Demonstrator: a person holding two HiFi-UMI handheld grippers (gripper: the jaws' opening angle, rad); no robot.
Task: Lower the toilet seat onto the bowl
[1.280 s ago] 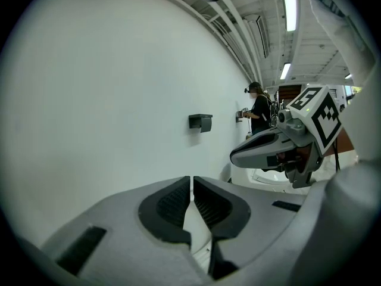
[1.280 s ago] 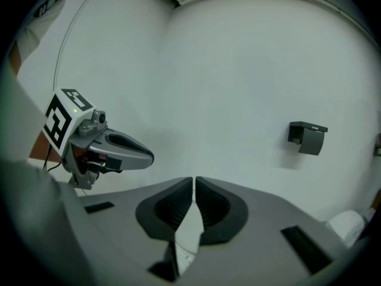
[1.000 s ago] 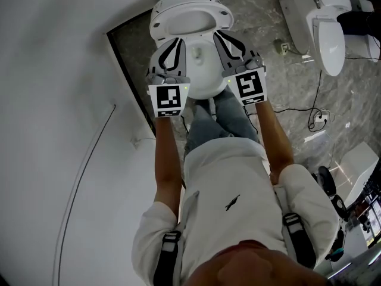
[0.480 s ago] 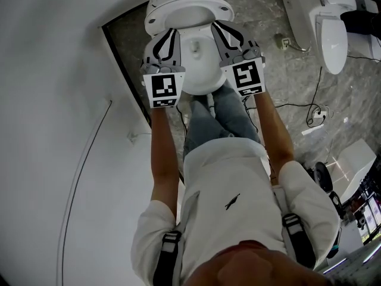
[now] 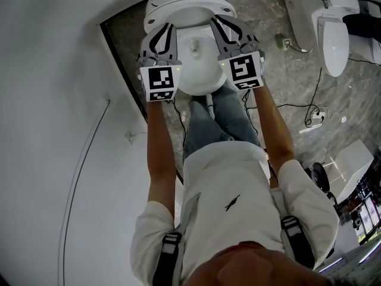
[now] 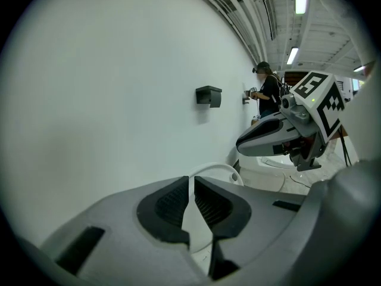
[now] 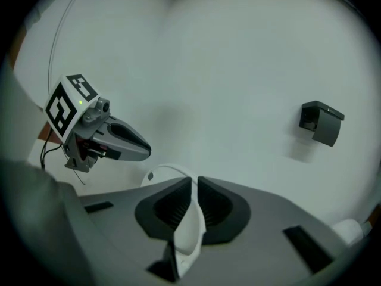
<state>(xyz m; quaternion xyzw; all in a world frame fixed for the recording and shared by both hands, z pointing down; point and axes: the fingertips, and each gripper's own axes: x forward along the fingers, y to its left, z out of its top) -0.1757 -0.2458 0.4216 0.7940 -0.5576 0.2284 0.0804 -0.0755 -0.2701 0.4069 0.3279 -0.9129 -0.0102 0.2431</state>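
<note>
The white toilet [image 5: 196, 64] stands at the top of the head view, its bowl open. The toilet seat [image 5: 186, 5] is tilted over the back of the bowl, partway down. My left gripper [image 5: 169, 27] is shut on the seat's left edge and my right gripper [image 5: 215, 20] on its right edge. In the left gripper view the thin white seat rim [image 6: 217, 170] runs between the shut jaws of the left gripper [image 6: 191, 180], with the right gripper [image 6: 280, 139] alongside. The right gripper view shows the rim [image 7: 169, 173] pinched the same way by the right gripper [image 7: 194, 183].
A white wall [image 5: 59, 100] runs close along the left of the toilet, with a black box [image 6: 209, 95] mounted on it. A second toilet [image 5: 324, 22] stands at the upper right, and cables [image 5: 315, 115] lie on the marble floor. A person [image 6: 268, 94] stands far off.
Both grippers have moved together with the seat between them, further up the picture and lower over the bowl. Their jaws have stayed shut.
</note>
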